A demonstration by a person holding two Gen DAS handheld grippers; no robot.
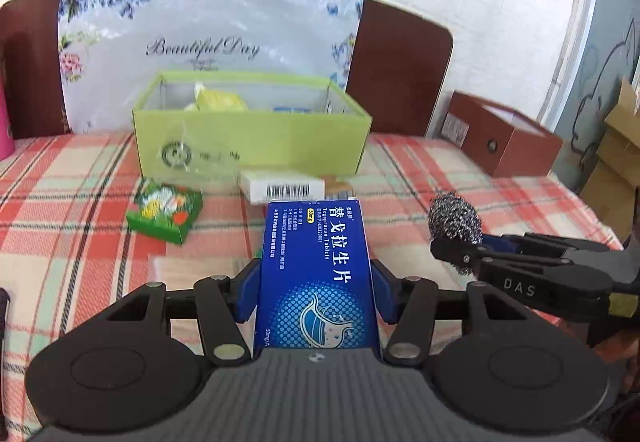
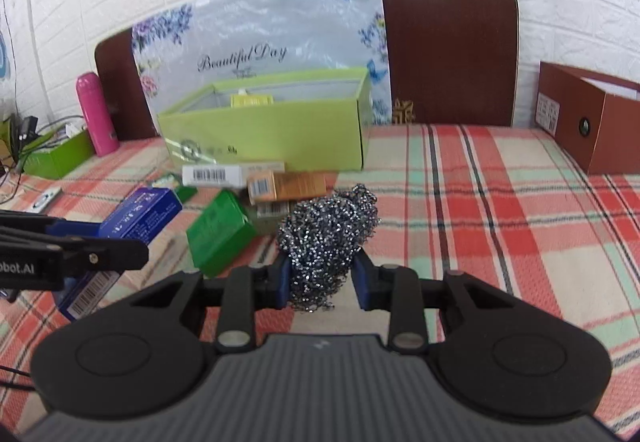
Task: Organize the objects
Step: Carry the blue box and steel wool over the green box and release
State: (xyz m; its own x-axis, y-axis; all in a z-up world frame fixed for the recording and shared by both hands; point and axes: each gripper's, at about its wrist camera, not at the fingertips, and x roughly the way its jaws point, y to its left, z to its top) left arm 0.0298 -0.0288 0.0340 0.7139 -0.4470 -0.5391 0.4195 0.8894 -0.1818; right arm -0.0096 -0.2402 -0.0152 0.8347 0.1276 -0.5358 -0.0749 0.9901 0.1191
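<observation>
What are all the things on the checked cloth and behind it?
blue tablet box: one, blue, in the left claw
steel wool ball: one, silver, in the right claw
open box: one, light green, at the back of the cloth
small boxes: several, green, white, orange-brown, in front of the open box
flask: one, pink, far left
brown box: one, brown, far right
flowered bag: one, clear with flowers, leaning behind the open box
checked cloth: one, red, green and cream, under everything
left claw: one, black and blue
right claw: one, black and blue
</observation>
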